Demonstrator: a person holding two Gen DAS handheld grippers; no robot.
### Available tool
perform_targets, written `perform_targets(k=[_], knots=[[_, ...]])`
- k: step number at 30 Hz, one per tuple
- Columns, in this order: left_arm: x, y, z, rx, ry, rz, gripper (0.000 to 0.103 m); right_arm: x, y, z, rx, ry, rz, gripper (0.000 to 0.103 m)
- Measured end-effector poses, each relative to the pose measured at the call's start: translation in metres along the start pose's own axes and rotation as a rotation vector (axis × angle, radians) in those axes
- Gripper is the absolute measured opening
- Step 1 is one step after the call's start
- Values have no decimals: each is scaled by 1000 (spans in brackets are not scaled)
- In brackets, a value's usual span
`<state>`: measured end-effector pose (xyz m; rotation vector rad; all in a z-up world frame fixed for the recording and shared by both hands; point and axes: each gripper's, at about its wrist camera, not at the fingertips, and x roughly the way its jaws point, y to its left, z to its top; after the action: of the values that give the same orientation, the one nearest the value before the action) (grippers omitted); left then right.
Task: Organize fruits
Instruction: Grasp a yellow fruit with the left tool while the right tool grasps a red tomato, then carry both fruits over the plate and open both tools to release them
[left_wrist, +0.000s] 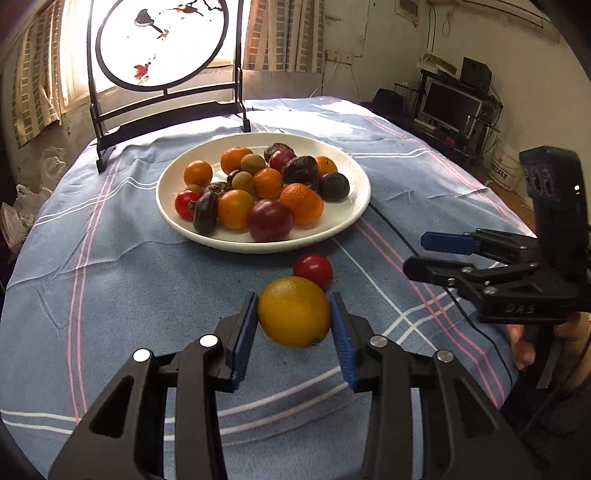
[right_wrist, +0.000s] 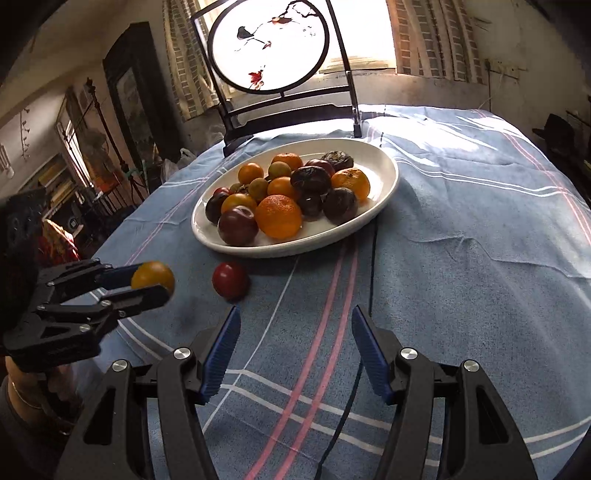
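A yellow-orange fruit (left_wrist: 293, 312) (right_wrist: 152, 277) sits between the blue pads of my left gripper (left_wrist: 294, 300) (right_wrist: 155, 283), which is shut on it, both pads pressing its sides. Just beyond it a small red tomato (left_wrist: 313, 269) (right_wrist: 229, 279) lies on the blue striped cloth, in front of a white plate (left_wrist: 258, 246) (right_wrist: 295, 250) piled with several orange, dark purple, green and red fruits. My right gripper (right_wrist: 295, 332) (left_wrist: 415, 253) stands open to the right of the tomato, with nothing between its fingers.
A black-framed round screen ornament (left_wrist: 162, 48) (right_wrist: 273, 48) stands at the table's far edge behind the plate. A thin black cable (right_wrist: 373, 258) runs across the cloth on the right. A monitor (left_wrist: 447, 107) and clutter sit beyond the table.
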<state>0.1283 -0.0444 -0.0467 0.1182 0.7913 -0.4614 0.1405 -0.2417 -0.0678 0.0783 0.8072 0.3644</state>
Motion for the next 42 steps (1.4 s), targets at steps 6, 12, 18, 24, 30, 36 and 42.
perform_targets(k=[6,12,18,24,30,36,42], knots=[[-27,17,-17,-63,-29,7,38,33,50,24,-136,86,38,63],[-25,32,-28,-122,-20,4,38,76,68,34,-167,181,-22,48],[-24,36,-26,-141,-28,-13,38,67,66,29,-150,169,-24,28],[-26,35,-25,-156,-39,-23,38,35,52,24,-102,110,26,28],[-19,32,-20,-152,-33,-35,38,14,24,29,-29,49,9,29],[-2,33,6,-124,-21,-26,38,3,-2,46,5,1,-4,29],[19,40,70,-104,-54,-24,38,12,-14,101,9,-48,-10,29]])
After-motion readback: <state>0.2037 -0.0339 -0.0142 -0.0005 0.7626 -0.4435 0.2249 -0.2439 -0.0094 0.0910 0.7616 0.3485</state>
